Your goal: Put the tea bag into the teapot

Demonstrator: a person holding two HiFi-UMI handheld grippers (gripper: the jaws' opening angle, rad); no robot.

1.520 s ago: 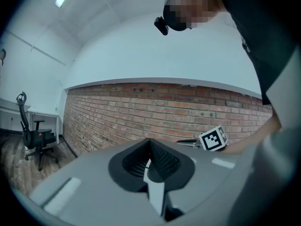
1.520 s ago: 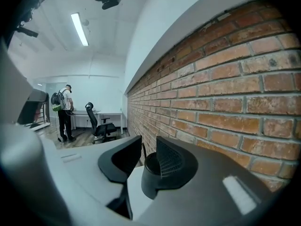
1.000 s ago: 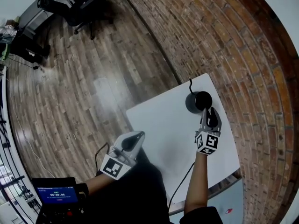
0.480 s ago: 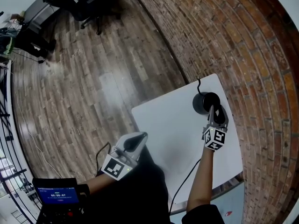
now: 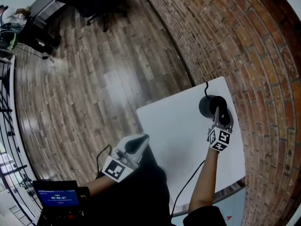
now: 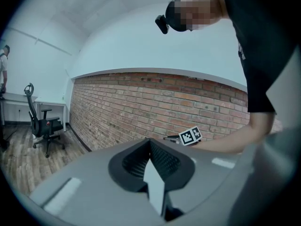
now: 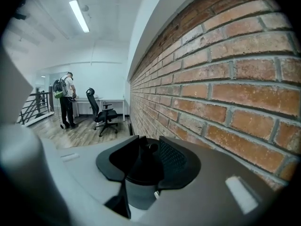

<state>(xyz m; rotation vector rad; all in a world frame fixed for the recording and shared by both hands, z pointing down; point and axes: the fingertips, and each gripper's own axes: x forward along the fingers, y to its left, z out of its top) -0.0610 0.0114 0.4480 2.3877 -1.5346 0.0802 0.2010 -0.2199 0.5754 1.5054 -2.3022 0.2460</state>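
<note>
Right tool (image 5: 217,113), jaws just widened, astride black teapot (image 5: 207,105) on table (image 5: 174,126).

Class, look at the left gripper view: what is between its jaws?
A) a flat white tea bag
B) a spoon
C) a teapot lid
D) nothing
A: the left gripper is shut on a flat white tea bag that sticks out between its jaws.

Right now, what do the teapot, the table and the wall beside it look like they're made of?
Teapot: dark and matte, possibly cast iron or dark-glazed ceramic; the look leaves that open.
Table: smooth, plain white top with no grain showing, likely laminate or painted board.
Wall: bare red-brown brick with paler mortar lines, rough and unpainted.
</note>
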